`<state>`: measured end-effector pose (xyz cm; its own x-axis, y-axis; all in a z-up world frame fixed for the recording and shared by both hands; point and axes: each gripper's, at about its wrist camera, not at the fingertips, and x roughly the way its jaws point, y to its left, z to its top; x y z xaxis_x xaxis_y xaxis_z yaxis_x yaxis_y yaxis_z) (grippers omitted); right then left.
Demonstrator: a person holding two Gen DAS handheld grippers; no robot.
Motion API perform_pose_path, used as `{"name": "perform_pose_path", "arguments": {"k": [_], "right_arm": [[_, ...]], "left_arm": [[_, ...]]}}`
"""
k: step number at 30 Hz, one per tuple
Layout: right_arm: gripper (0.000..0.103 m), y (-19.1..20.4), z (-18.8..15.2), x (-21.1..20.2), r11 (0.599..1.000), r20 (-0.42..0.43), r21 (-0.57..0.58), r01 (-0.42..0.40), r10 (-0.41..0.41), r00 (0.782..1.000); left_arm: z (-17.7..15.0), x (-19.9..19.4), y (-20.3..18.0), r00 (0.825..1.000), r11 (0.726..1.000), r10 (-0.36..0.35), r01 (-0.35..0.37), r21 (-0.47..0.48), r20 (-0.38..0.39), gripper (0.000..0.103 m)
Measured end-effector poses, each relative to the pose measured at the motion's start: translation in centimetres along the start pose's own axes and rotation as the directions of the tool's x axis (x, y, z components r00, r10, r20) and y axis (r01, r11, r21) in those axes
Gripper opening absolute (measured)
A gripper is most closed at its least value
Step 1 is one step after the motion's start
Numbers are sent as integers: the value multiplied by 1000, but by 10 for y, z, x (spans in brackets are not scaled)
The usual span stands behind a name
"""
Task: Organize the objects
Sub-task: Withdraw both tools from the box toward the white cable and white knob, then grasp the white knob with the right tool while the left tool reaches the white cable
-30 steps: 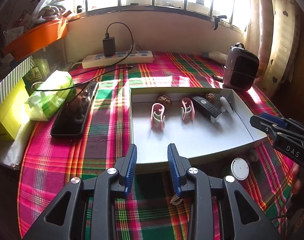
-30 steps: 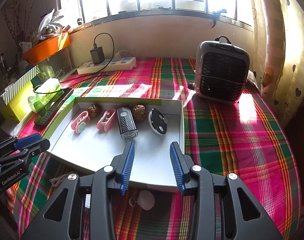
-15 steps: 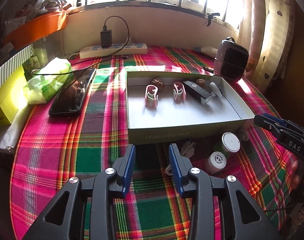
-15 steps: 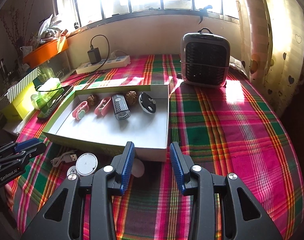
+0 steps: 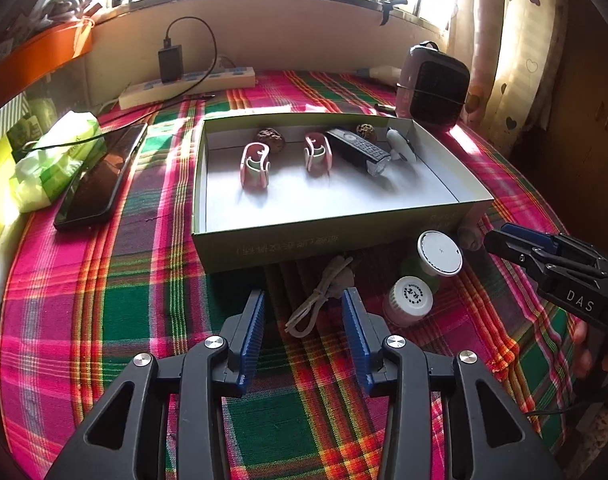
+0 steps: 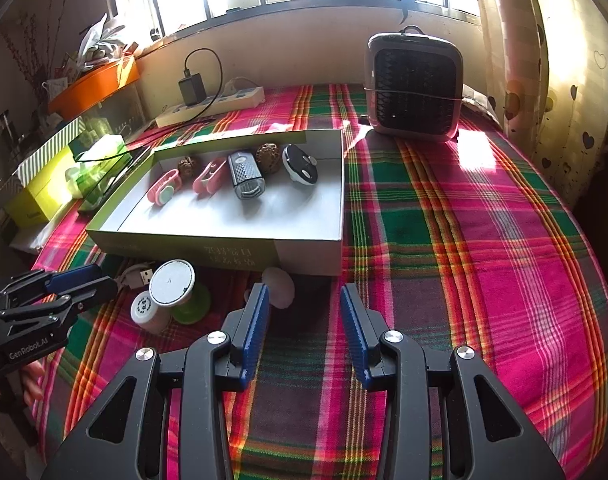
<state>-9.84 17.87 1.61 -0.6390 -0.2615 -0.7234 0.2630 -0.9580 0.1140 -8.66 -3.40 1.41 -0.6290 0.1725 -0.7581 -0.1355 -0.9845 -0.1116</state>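
Left tongs (image 5: 303,312) have pulled back from over the box (image 5: 343,236) since a second ago and now hang over the plaid cloth (image 5: 124,300) in front of it; jaws have just been opening, nothing gripped, a coiled cable (image 5: 319,296) lies on the cloth seen between the tips. Right tongs (image 6: 305,308) also backed off the box, same gap as before, jaws apart and empty, over bare cloth; a pale round object (image 6: 279,282) sits just beside the left finger. Box is open-topped, near middle of table; inside along the far wall: two pink clips (image 5: 255,165), two brown walnut-like balls (image 6: 268,155), a dark remote-like gadget (image 5: 357,152), a black-and-white oval gadget (image 6: 300,164). Outside, against the box front: a white-capped green bottle (image 5: 439,254) and a small white-capped bottle (image 5: 409,300), touching each other.
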Motion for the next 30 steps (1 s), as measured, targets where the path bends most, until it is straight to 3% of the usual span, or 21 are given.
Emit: {"name": "perform_pose_path", "arguments": {"k": [6, 8, 30], "right_arm": [[41, 4, 1, 8, 1000, -22, -13, -22, 22, 1000], [53, 5, 2, 11, 999, -31, -14, -35, 34, 999], [53, 7, 9, 27, 1000, -67, -20, 13, -14, 998]], "left_arm": [[1, 9, -3, 1000, 1000, 12, -12, 15, -12, 37], [2, 10, -3, 1000, 1000, 17, -16, 13, -12, 37], [7, 14, -2, 1000, 1000, 18, -18, 23, -4, 38]]}}
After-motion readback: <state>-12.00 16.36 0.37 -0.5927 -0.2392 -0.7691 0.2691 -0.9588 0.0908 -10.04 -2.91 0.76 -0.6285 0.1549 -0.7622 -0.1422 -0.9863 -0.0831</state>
